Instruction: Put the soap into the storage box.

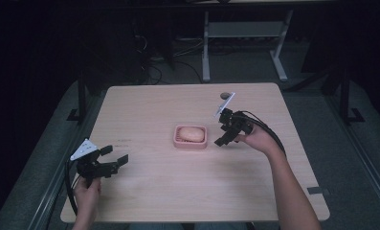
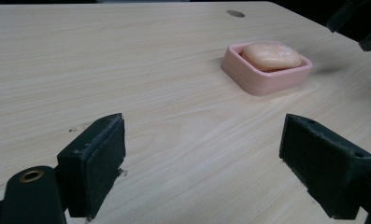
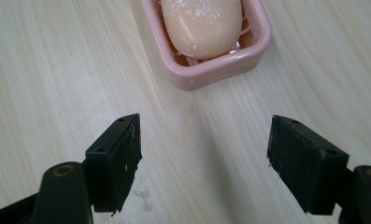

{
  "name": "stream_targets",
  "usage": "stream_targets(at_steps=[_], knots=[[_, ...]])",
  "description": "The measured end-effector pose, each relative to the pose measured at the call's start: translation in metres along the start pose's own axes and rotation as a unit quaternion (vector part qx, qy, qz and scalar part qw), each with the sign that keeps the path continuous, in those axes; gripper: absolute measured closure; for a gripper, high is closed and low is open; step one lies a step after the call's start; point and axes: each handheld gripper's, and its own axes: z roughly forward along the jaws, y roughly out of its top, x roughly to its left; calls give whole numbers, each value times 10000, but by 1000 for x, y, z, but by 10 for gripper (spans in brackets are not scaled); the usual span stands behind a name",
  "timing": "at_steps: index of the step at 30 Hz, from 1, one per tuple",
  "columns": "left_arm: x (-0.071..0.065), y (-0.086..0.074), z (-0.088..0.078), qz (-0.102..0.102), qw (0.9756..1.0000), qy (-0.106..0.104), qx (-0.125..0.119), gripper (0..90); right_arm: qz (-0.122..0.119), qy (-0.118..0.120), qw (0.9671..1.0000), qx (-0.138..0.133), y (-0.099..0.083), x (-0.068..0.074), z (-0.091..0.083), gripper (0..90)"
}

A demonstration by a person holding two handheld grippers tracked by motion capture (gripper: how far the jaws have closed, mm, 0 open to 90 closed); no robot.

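Your forearms entered at the near edge of the table point(image 1: 144, 191), each hand holding a gripper. Right gripper point(image 1: 224, 139) hovered just beside the pink soap dish point(image 1: 190, 136), on the dish's right, its jaws spread wide with nothing between them; the dish lay directly ahead of the gap. Left gripper point(image 1: 115, 155) stood well apart from the dish, toward its near left, jaws likewise parted and empty.

Soap point(image 3: 202, 23) lay inside the dish, which sat near the table's middle. Your right gripper view showed white flecks on the soap's surface and the dish's glossy rim point(image 3: 211, 67); the high view gave only a pale oval. Your left gripper view showed the dish point(image 2: 266, 67) from the side, with the small round hole point(image 2: 235, 13) in the tabletop beyond it.

Pale wood grain covered the table. Behind the dish, the room was dark, with a grey desk frame point(image 1: 245, 43) and cables on the floor.
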Motion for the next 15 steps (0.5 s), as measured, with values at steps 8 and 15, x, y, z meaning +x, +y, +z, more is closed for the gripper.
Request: stream_targets(at_steps=[8,15], knots=[[-1,0,0,-5,10000,1,-2,143,68,11,9999,-73,-13,2,-4,256],[-1,0,0,9,10000,2,21,142,138,10,9998,-120,-23,2,-5,256]])
